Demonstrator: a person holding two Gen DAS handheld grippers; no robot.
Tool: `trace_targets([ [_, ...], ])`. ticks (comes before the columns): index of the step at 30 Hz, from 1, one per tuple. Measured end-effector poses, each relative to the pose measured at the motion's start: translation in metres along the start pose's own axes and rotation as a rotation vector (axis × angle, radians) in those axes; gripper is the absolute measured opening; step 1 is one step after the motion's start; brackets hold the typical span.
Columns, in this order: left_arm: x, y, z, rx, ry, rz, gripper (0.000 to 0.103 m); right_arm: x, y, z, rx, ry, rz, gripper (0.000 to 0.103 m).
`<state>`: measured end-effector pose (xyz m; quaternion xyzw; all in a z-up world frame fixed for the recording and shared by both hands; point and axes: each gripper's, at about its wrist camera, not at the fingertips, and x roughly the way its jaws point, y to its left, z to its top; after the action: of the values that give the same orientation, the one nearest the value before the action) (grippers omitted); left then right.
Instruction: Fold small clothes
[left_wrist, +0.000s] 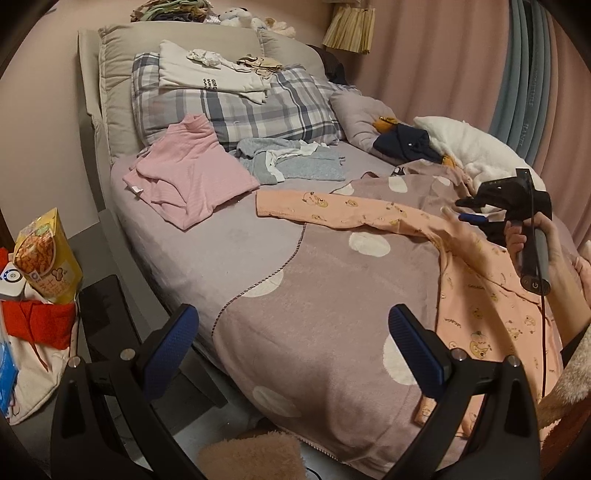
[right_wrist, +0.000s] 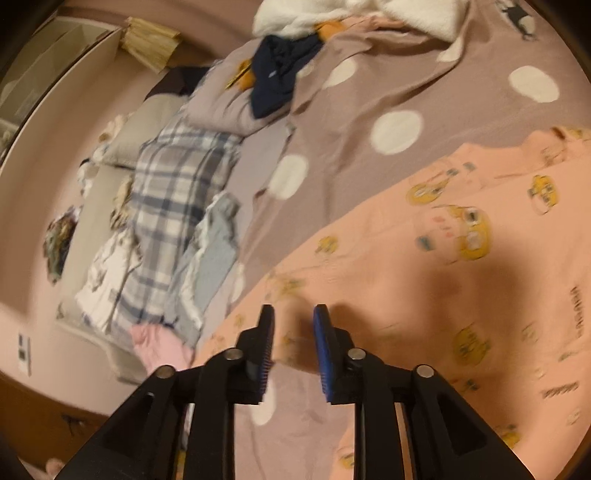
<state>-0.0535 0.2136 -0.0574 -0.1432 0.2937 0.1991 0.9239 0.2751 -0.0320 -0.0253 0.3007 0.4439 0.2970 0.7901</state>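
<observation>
The peach pyjama top (left_wrist: 480, 280) lies flat on the dotted blanket (left_wrist: 314, 295), just in front of the plaid pillow (left_wrist: 240, 107). Its long sleeve runs out leftward toward the pink sweater (left_wrist: 184, 173), and that sleeve line is its long axis; the body spreads toward the person. The right tool (right_wrist: 293, 317) hovers over the cloth with jaws a little apart, nothing between them. The left tool (left_wrist: 291, 332) is released, wide, over the blanket. Risk: a pinch could catch the blanket too, or only one layer, dragging the sleeve askew
</observation>
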Motion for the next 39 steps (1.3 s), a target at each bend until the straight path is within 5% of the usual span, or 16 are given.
trace_targets([
  [11, -0.034, -0.005, 0.006, -0.006, -0.059, -0.035, 0.103, -0.025, 0.066, -0.029, -0.207, 0.043, 0.064, 0.074],
  [15, -0.052, -0.024, 0.010, 0.022, -0.098, -0.102, 0.103, -0.055, 0.062, -0.031, -0.249, 0.005, 0.030, 0.076],
  [21, -0.069, -0.051, 0.014, 0.030, -0.117, -0.153, 0.103, -0.131, 0.021, -0.026, -0.157, -0.094, 0.032, 0.082],
  [29, -0.067, -0.104, 0.011, 0.074, -0.099, -0.303, 0.103, -0.242, -0.076, -0.042, 0.019, -0.244, -0.092, 0.093],
  [33, -0.056, -0.134, 0.004, 0.111, -0.052, -0.365, 0.103, -0.266, -0.120, -0.050, 0.118, -0.270, -0.142, 0.093],
  [39, -0.046, -0.150, -0.003, 0.166, -0.025, -0.366, 0.103, -0.261, -0.171, -0.049, 0.291, -0.288, -0.071, 0.093],
])
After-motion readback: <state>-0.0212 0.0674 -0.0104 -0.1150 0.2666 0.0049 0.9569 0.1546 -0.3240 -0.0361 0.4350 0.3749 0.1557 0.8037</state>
